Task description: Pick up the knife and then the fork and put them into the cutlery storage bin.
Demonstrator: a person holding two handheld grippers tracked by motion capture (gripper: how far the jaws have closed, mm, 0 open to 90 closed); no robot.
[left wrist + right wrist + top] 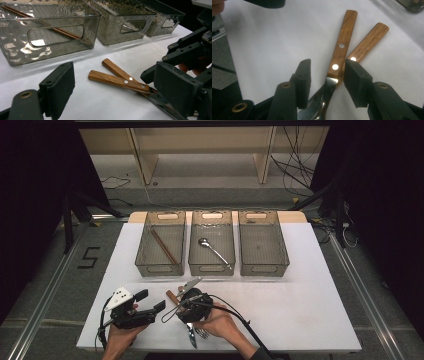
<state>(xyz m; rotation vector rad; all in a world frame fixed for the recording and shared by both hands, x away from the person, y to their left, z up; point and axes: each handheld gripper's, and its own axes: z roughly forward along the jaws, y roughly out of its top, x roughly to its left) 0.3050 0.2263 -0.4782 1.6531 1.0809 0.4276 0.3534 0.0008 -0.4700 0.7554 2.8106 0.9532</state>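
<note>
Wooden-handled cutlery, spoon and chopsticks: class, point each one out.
Wooden-handled cutlery (341, 47), right gripper view, on the upper handle's wood.
Spoon (204, 241), high view, on its bowl, middle bin.
Chopsticks (163, 245), high view, mid-length, left bin.

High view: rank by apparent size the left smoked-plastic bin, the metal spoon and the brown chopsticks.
1. Left smoked-plastic bin, clearly largest.
2. Metal spoon and brown chopsticks: look about equally long, too close to rank.

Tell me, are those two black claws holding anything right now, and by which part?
Nothing is held. The right gripper straddles the two crossed wooden-handled utensils where wood meets metal, its pads not yet pressing. The left gripper stands open beside them.
</note>
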